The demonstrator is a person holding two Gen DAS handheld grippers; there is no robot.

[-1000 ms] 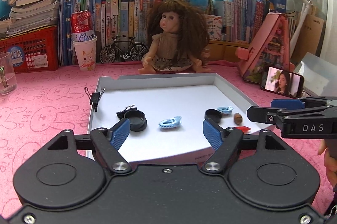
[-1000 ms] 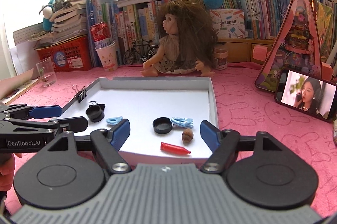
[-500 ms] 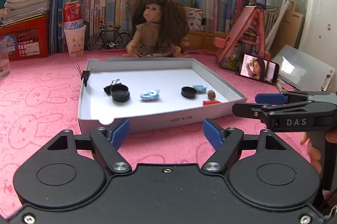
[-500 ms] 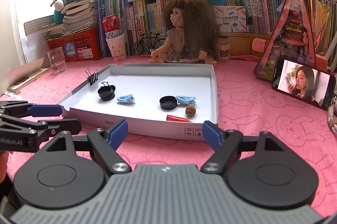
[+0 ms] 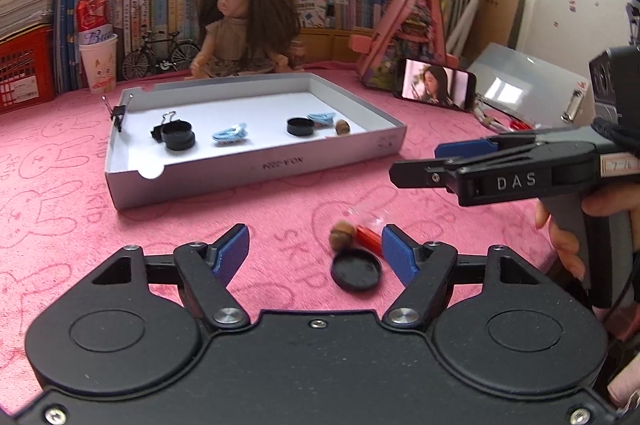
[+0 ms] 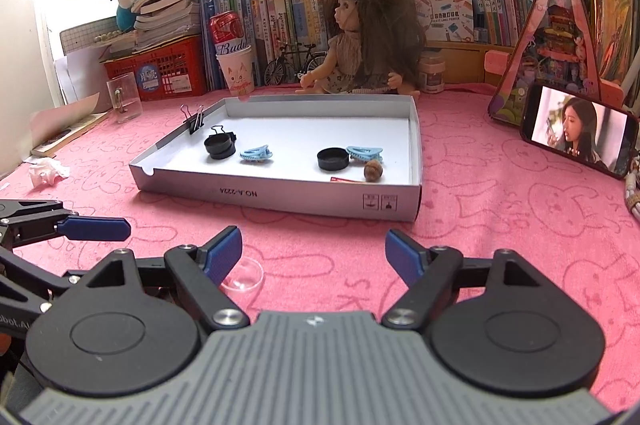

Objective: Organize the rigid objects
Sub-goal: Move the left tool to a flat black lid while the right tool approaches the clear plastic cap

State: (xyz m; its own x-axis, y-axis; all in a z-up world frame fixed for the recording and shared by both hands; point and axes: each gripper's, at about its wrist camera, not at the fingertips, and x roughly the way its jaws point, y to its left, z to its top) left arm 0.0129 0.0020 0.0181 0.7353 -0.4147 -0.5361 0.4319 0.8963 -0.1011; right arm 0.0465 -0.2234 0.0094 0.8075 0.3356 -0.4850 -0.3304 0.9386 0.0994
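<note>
left gripper [image 5: 314,251]: jaws apart, black cap [image 5: 356,269] between; right gripper [image 6: 314,255]: jaws apart over bare bench [image 6: 320,257]; box [image 6: 280,195] ahead, red piece [image 6: 346,179] half-hidden by wall.

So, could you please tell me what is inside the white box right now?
Inside the white box: two black caps, two blue hair clips, a walnut, a binder clip behind the left cap. The front wall hides most of a red item.

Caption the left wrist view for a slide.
Open left gripper hovers above a black cap, nut and red piece on pink cloth, before the white tray.
</note>
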